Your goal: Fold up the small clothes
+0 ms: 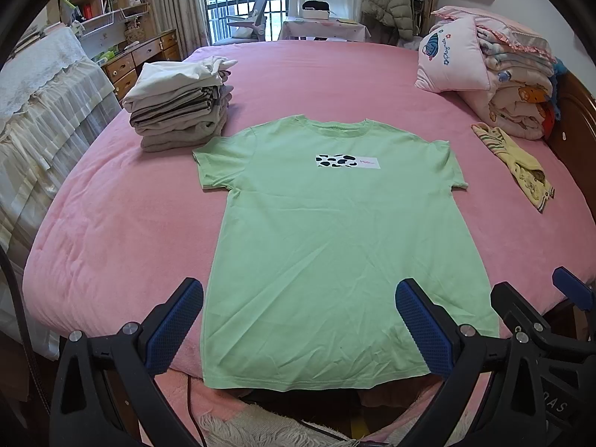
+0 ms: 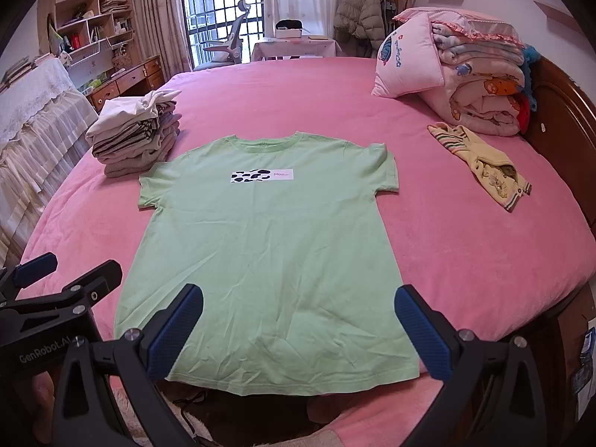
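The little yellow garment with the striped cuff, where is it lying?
In both wrist views the yellow garment lies on the pink bed, right of the green T-shirt and just in front of the folded quilts.

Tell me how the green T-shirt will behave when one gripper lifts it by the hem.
The green T-shirt lies flat and finely creased, so it is probably thin and floppy, likely to drape and bunch. It looks light, and may drag on the fuzzy pink bedspread.

Soft daylight enters through the barred window [image 1: 246, 0] at the far end, which glares nearly white. The pink bed [image 1: 111, 223] is evenly and moderately lit, with faint shadows under the folded stack [image 1: 178, 111]. Both views are sharp at the center, with strong fisheye bending and black vignetted corners.
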A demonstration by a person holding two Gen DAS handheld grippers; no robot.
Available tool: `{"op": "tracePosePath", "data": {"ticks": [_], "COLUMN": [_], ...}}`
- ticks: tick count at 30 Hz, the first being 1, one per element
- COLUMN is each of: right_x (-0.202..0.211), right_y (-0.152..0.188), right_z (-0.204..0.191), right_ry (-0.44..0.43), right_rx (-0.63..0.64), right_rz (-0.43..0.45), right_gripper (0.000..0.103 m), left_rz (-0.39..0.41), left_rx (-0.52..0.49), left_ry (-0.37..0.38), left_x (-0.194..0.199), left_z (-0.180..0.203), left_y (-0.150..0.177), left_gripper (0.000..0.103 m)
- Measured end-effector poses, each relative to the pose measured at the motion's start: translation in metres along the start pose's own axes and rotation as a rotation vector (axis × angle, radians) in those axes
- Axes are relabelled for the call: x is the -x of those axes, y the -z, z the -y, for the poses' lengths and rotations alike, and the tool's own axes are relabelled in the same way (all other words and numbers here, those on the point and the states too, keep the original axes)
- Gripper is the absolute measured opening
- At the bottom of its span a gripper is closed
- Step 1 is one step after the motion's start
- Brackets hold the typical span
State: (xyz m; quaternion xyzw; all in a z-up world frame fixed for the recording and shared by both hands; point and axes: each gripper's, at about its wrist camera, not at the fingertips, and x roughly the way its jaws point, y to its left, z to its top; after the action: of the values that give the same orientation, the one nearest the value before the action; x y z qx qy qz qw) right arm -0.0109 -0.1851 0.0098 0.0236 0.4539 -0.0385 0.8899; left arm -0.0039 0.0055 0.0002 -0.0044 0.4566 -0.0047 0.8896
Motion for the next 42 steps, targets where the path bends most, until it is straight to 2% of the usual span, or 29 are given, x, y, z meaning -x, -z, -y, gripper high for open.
{"op": "tracePosePath", "data": {"ticks": [15,33,42], "right_x": [0.007,0.018,0.011], "right_y": [-0.001,-0.002,-0.004], "right_z": [0.001,0.007,0.016], "right_ry": [0.001,0.003,-0.022], "right_rx": [-0.012,-0.009,-0.019], "right_rz": [0.013,0.037,0.035], "right_gripper": [0.103,0.103,0.103], "left_rz": [0.000,0.036,0.015], "left_rx": [0.000,0.008,0.005], "left_ry": [0.024,0.035,0.030], "left_x": [0.003,0.014,0.011], "left_z": [-0.001,-0.001,0.004], "left_y": [0.002,0.002,-0.001], "left_gripper": [0.103,0.102,0.102]}}
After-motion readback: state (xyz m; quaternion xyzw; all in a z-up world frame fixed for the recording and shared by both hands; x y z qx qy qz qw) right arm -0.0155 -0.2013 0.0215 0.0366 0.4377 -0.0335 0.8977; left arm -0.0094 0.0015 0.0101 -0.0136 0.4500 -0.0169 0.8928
